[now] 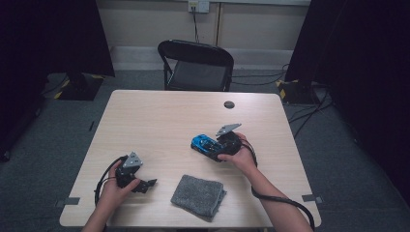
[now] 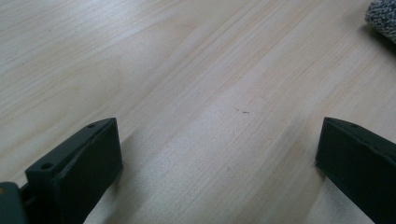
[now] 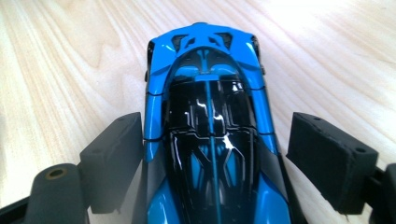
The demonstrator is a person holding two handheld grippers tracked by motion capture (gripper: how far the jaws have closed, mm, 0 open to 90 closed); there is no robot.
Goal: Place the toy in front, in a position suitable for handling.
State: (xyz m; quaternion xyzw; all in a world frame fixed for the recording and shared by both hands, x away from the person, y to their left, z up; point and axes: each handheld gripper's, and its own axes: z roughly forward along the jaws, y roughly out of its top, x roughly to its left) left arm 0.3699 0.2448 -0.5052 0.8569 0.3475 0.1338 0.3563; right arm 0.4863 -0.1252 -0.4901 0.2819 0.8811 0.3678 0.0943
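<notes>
Pale wood table (image 1: 159,121) carries everything here. Left of the grey cloth (image 1: 199,195), near the table's front edge, the left gripper (image 1: 145,185) rests in a hand with its jaws spread wide over bare wood; the left gripper view shows nothing between them. Beyond the cloth and to its right, well apart from it, sits the blue toy car (image 1: 205,143). The right gripper (image 3: 212,154) straddles the car's rear, the left jaw at its flank and the right one just off it, jaws open.
</notes>
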